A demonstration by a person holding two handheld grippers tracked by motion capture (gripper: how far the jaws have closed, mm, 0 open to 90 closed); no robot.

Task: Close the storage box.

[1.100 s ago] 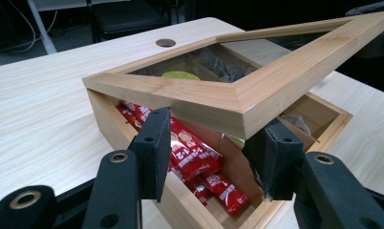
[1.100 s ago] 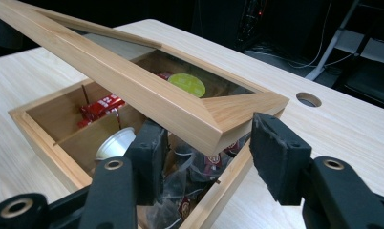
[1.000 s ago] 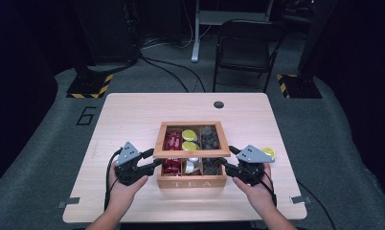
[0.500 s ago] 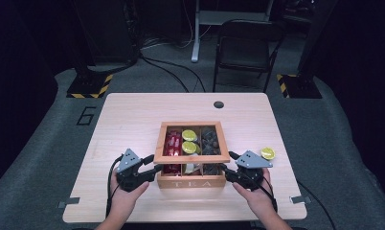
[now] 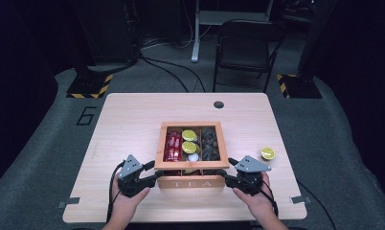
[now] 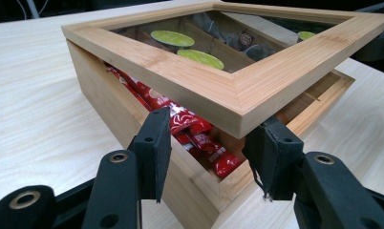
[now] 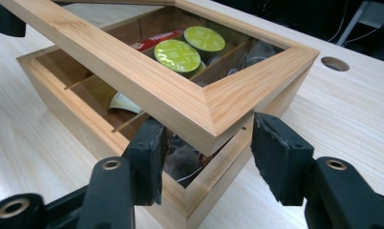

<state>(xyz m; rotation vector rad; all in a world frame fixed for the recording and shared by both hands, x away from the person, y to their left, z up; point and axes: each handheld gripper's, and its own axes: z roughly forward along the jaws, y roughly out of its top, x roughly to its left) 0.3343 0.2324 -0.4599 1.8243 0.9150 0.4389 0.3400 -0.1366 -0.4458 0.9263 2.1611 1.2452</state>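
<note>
at the near middle of the table [image 5: 133, 124]: a wooden tea box [image 5: 190, 183], front wall with the word "tea" turned toward the person. above it, the lid [image 5: 190, 165], a wooden frame with a clear window, not shut. raised at the front and low at the far side, so probably hinged there. through the gap, in the left gripper view, red sachets [image 6: 195, 129]; in the right gripper view, green capsules [image 7: 177, 55] under the window. on the bare table to the right of the box, well apart from it, one round green-topped piece [image 5: 267, 153].

with the left gripper [image 5: 154, 175]: clamped on the near left corner of the lid, one pad on each side of the corner, and so carrying the raised front. with the right gripper [image 5: 227, 176]: jaws just opened wider, the near right corner between the pads, with a clear gap at one pad, so no real grip there.

important for the coming move: front rail of the lid lying across, from one gripper to the other, directly above the front wall of the box, with the far edge as the turning line. judged from this, only a short way downward left to shut it, along an arc and not sideways. both hands equally near, one at each corner, but weight only on the left one. better to lower it slowly and slip the pads out before the rail meets the wall, otherwise a risk of pinched pads or a dropped lid.
</note>
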